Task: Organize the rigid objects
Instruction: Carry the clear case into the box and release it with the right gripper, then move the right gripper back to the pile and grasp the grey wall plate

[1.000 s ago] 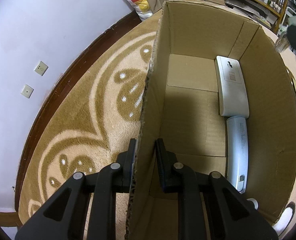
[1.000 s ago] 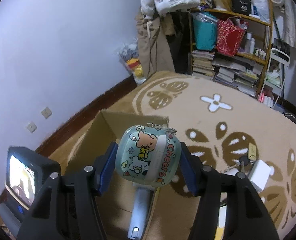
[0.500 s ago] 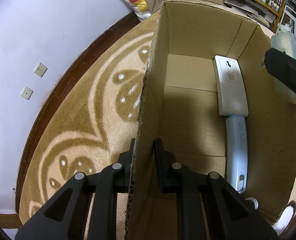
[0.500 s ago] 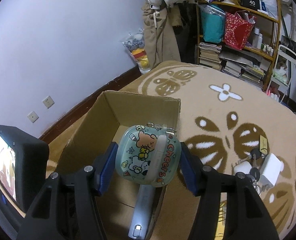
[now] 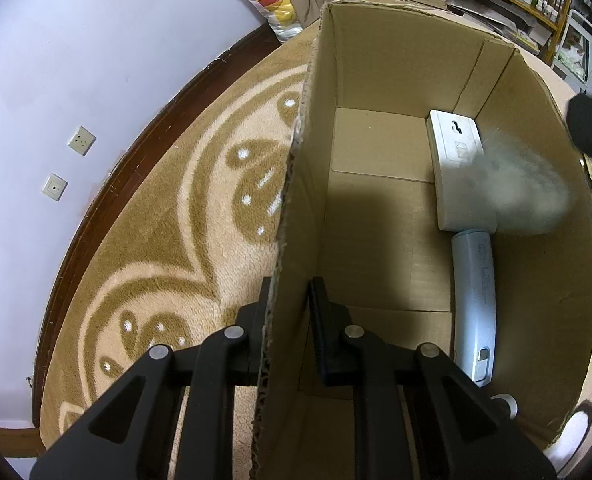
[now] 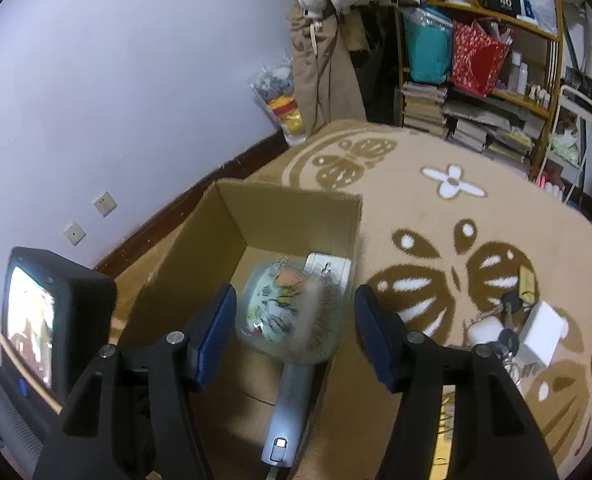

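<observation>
An open cardboard box (image 5: pixel 395 40) (image 6: pixel 288 212) stands on the patterned rug. My left gripper (image 5: pixel 290 316) is shut on its near-left wall. A white and grey handheld device (image 5: pixel 473 280) (image 6: pixel 286 412) lies along the box floor. A pale green case with cartoon stickers (image 6: pixel 290 316) drops blurred between the wide-apart blue pads of my right gripper (image 6: pixel 294 332), which is open above the box. In the left wrist view the case (image 5: pixel 523 196) is a blurred grey-green shape falling inside the box, over the device's white head.
Small white chargers, keys and a tag (image 6: pixel 511 320) lie on the rug right of the box. A black screen unit (image 6: pixel 52 316) sits at left. Bookshelves with bags (image 6: pixel 475 64), hanging clothes and a plastic bag (image 6: pixel 280 96) line the far wall.
My right gripper moved over the box, opened and let go of the sticker case, which now falls into the box. The left gripper kept its hold on the wall.
</observation>
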